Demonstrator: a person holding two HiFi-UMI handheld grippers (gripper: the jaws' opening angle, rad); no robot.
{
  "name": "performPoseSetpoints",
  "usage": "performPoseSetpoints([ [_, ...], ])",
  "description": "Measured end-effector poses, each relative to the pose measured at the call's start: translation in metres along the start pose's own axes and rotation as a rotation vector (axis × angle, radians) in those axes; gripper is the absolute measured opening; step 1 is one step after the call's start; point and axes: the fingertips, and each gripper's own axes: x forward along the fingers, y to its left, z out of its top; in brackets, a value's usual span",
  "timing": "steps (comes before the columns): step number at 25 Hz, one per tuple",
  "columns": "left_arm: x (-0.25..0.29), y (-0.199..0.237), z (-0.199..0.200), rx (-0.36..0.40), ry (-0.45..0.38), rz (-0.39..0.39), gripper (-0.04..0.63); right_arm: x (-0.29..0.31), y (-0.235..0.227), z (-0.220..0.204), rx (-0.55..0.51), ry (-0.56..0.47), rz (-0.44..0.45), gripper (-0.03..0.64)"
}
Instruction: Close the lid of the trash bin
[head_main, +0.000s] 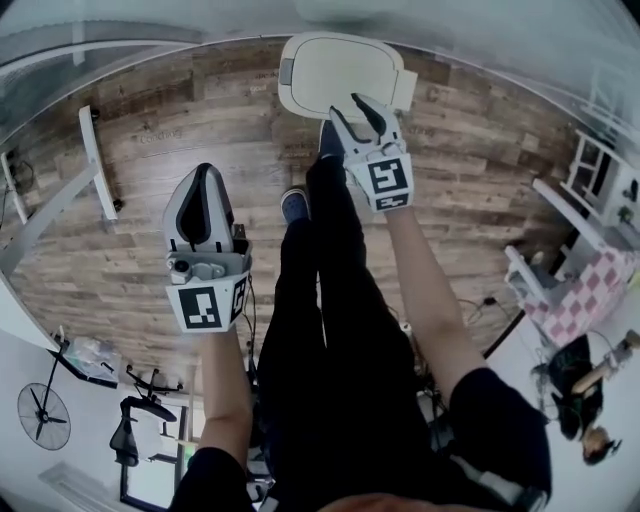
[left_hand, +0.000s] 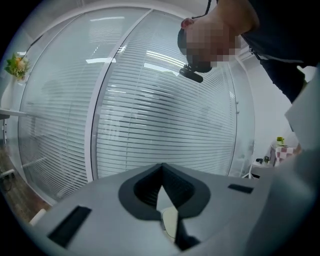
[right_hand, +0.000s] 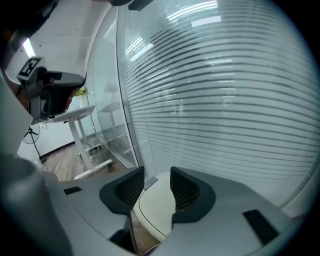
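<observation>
Right gripper (head_main: 365, 112) (right_hand: 152, 192): jaws stand moderately apart, with nothing between the pads. Through the gap, directly below and just ahead of the jaws, the white lid (right_hand: 155, 207) of the trash bin (head_main: 335, 70) shows. The pads do not touch it. In the head view the tips overlap the lid's near edge, and the lid lies flat on the bin, closed as far as that view shows. A small tab sticks out past the lid's edge to the left of the gripper.

Beyond the bin, straight ahead of the right gripper, stands a glass wall (right_hand: 215, 100) with horizontal blinds (right_hand: 235, 130); the bin's far edge sits close to it. To the gripper's left, bare wooden floor (head_main: 180, 130) runs on to a white table frame (right_hand: 80, 135).

Left gripper (head_main: 205, 175) (left_hand: 161, 172): jaws closed tip to tip and empty, only a thin sliver showing lower down between them. It hangs nearer the person than the right gripper, well apart from the bin and to its left. Ahead of it is the same blind-covered glass, with open floor below. To its left, a white table leg (head_main: 95, 160) bounds the free floor.

Between the two grippers, the person's legs (head_main: 330, 300) in dark trousers reach toward the bin. One shoe (head_main: 294, 205) is just right of the left gripper.
</observation>
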Motion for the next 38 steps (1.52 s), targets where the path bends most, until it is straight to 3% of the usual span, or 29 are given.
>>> performPoseSetpoints([
  [5, -0.009, -0.016, 0.012, 0.014, -0.004, -0.032, 0.006, -0.056, -0.006, 0.042, 0.037, -0.083, -0.038, 0.187],
  [9, -0.014, -0.023, 0.021, 0.017, -0.005, -0.041, 0.006, -0.092, 0.004, 0.081, -0.015, -0.154, -0.021, 0.228],
  [16, -0.032, -0.031, 0.048, 0.028, -0.027, -0.045, 0.006, -0.150, 0.008, 0.116, 0.007, -0.227, -0.061, 0.254],
  [22, -0.050, -0.042, 0.073, 0.050, -0.043, -0.067, 0.006, -0.211, 0.017, 0.154, 0.105, -0.282, -0.095, 0.258],
  [30, -0.092, -0.051, 0.116, 0.058, -0.062, -0.082, 0.006, -0.276, 0.044, 0.198, 0.023, -0.315, -0.120, 0.262],
  [34, -0.116, -0.051, 0.141, 0.062, -0.091, -0.094, 0.006, -0.308, 0.052, 0.225, 0.010, -0.366, -0.177, 0.267],
  [38, -0.151, -0.049, 0.157, 0.031, -0.111, -0.075, 0.006, -0.344, 0.069, 0.242, 0.008, -0.396, -0.204, 0.268],
])
